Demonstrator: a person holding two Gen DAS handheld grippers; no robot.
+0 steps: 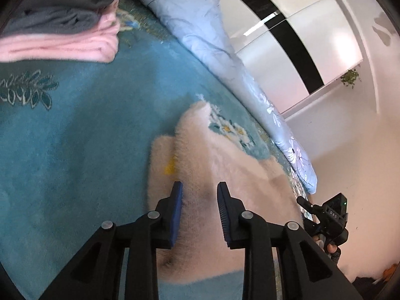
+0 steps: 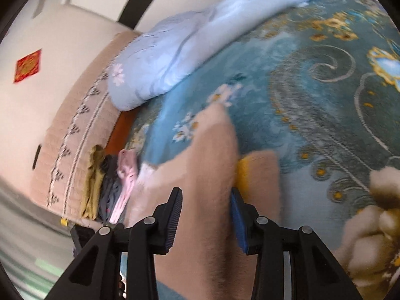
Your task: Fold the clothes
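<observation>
A fuzzy cream-pink sweater (image 1: 212, 165) lies folded on a teal floral blanket (image 1: 75, 130). A yellow patch shows at its left edge. My left gripper (image 1: 200, 187) is open, its blue-padded fingers straddling the sweater's near part just above it. In the right wrist view the same sweater (image 2: 207, 162) runs between the fingers of my right gripper (image 2: 206, 192), which is open around a fold of it. The right gripper (image 1: 325, 215) also shows in the left wrist view, at the sweater's right edge.
A folded pile of a grey garment (image 1: 60, 7) on a pink one (image 1: 62, 45) sits at the far left. A pale blue floral quilt (image 1: 200, 25) lies along the bed's far side. Several unfolded clothes (image 2: 110, 182) hang at the bed edge by a headboard (image 2: 75, 125).
</observation>
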